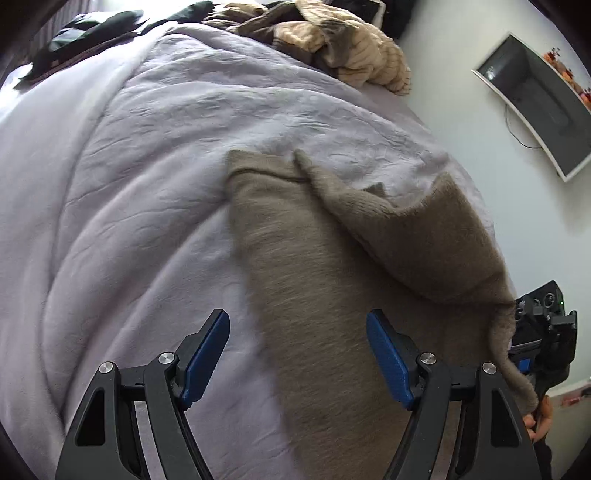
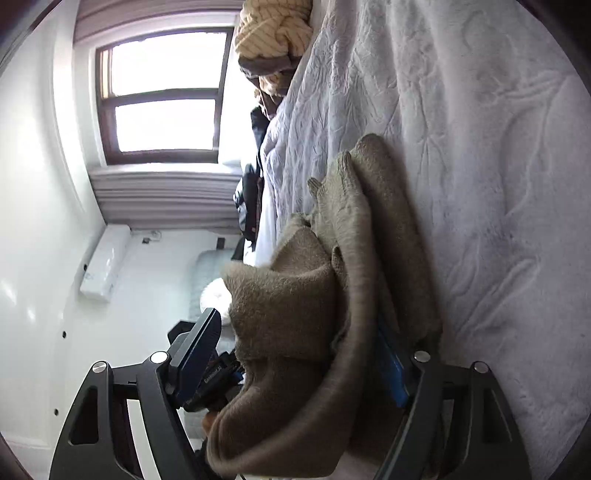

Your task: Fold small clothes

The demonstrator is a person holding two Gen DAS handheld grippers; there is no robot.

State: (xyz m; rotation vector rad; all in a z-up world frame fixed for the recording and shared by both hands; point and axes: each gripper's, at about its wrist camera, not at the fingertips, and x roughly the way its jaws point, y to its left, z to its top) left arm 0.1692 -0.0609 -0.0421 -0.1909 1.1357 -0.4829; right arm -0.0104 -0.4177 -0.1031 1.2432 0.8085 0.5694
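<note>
A fuzzy grey-brown garment point(image 1: 314, 258) lies on the pale lilac bedspread point(image 1: 129, 184), one flap folded over along its right side. My left gripper point(image 1: 297, 325) hovers open above the garment's near left edge, with nothing pinched between its blue pads. The right gripper's black body point(image 1: 543, 325) shows at the bed's right edge, where the cloth drapes onto it. In the right wrist view, which is rolled on its side, the right gripper point(image 2: 299, 325) stands open. The bunched garment point(image 2: 284, 295) sits loosely between its jaws and hides part of one finger.
A heap of tan and brown clothes point(image 1: 351, 48) and some dark clothes point(image 1: 92, 33) lie at the bed's far end. A dark screen point(image 1: 535, 107) hangs on the wall past the right bed edge. A window point(image 2: 162, 92) and a white wall unit point(image 2: 103, 262) show.
</note>
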